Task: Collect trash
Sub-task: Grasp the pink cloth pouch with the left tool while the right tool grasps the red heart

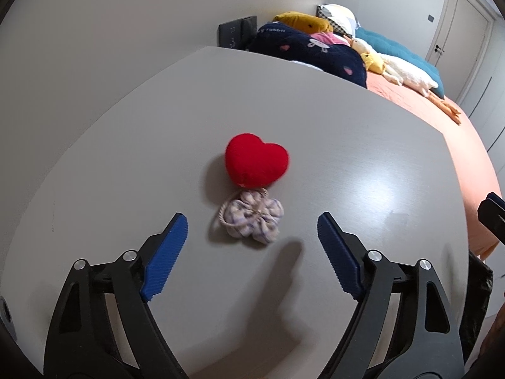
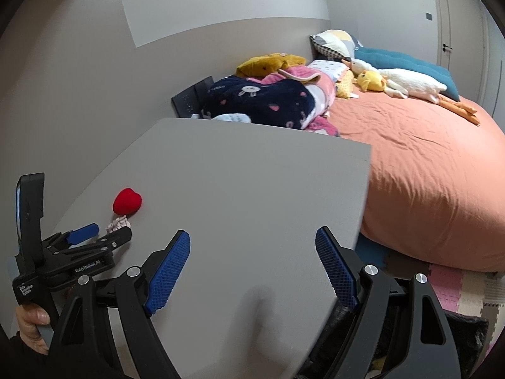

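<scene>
My left gripper (image 1: 252, 221) hovers low over the grey table (image 1: 363, 158), jaws spread wide, empty. Between its fingertips and just beyond lies a plaid hair tie (image 1: 251, 218); a red plush heart (image 1: 256, 164) touches its far edge. My right gripper (image 2: 252, 240) is wide too, holding nothing, over the table's near right corner. Far right: a bed (image 2: 426, 164) with a plush goose (image 2: 407, 83).

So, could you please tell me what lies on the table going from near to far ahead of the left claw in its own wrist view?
Left claw → checked fabric hair tie → red plush heart → far table edge → navy blanket on the bed.
</scene>
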### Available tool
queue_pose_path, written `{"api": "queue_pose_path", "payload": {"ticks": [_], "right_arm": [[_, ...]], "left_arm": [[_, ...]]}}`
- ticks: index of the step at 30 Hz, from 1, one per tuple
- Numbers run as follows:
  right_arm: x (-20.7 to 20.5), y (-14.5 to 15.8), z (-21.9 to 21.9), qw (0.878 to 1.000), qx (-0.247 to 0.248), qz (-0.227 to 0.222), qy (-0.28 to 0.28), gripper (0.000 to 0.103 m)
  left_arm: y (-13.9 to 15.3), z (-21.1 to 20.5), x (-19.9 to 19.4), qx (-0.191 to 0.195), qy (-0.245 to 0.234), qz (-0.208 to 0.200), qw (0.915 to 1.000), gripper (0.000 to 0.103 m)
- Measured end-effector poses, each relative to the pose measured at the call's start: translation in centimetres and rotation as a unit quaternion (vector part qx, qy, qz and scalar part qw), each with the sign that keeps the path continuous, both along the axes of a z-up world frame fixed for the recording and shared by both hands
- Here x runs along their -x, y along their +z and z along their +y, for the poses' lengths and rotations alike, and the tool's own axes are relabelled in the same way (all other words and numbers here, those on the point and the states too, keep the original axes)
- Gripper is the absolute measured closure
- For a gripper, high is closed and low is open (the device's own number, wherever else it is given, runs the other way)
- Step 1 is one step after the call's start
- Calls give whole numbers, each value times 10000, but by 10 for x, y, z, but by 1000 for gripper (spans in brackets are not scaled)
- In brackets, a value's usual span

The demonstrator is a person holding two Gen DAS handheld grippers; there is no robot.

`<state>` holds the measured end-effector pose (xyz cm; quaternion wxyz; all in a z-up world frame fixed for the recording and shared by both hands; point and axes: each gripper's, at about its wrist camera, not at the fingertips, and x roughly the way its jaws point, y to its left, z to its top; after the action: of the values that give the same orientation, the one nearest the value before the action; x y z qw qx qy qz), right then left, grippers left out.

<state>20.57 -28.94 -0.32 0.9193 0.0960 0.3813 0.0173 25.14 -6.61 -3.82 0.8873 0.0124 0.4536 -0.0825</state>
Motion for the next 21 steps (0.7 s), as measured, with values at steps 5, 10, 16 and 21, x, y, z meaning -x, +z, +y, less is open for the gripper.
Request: {"api": "queue_pose_path", "payload": {"ticks": [5,10,16,21], "right_arm": [[-13,-2,13,9999,-23,35,115,21],[-24,-3,27,9998,34,49,206,21],[-37,-5,49,9992,132,74,359,21],[-49,-8,70,9981,152,104,583,21]], "left_arm": [[-3,2,-6,-96,17,2,10000,37],[-4,3,-8,-305,42,-129,9994,48],[-2,11,-7,-259,134,-176,9994,74],[-1,30,-10,-262,503,-89,9984,75]]}}
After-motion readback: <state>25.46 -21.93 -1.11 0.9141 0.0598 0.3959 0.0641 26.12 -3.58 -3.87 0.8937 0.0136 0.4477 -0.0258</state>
